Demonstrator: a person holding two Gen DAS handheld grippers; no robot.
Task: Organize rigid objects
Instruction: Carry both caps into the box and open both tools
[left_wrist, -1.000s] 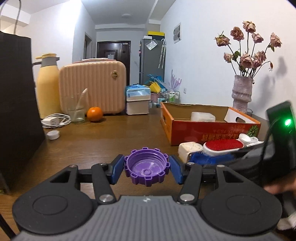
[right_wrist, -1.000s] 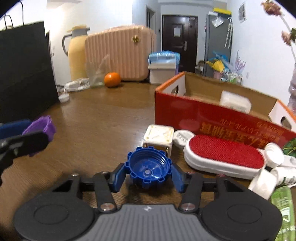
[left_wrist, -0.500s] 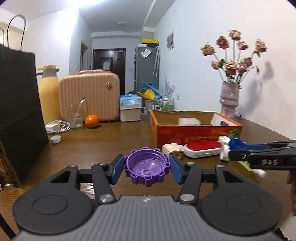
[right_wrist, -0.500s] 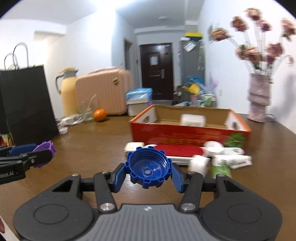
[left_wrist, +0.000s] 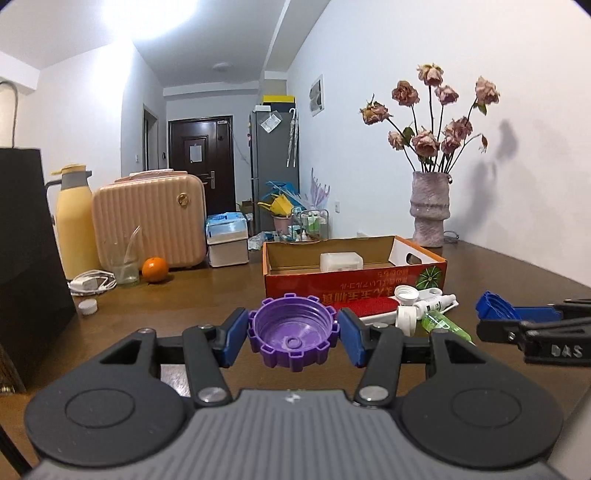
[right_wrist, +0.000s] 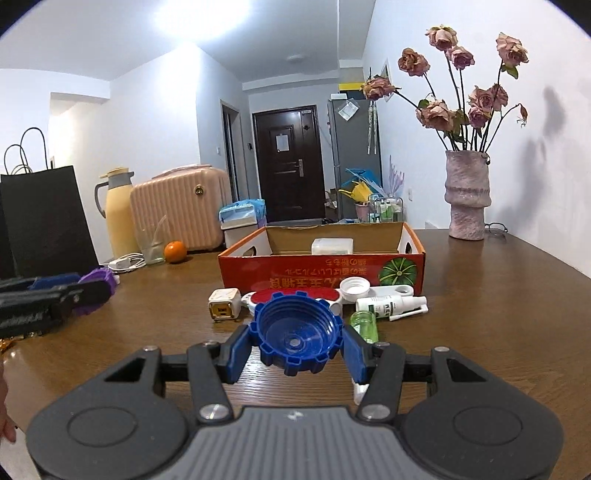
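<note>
- A brown wooden table (right_wrist: 480, 295) is filling the room's foreground; an orange cardboard box (right_wrist: 321, 271) is sitting open on it
- The left gripper (left_wrist: 291, 332) is clamping a purple cap (left_wrist: 291, 334) above the table; the right gripper (right_wrist: 295, 338) is pinching a blue cap (right_wrist: 297, 336)
- A red brush (right_wrist: 295, 294), white spray bottle (right_wrist: 388, 303) and green tube (right_wrist: 364, 325) are lying just before the box

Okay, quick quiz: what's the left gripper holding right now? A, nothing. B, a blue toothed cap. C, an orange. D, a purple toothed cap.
D: the left gripper has its blue pads pressed on both sides of the purple toothed cap; the blue toothed cap sits in the right gripper.
</note>
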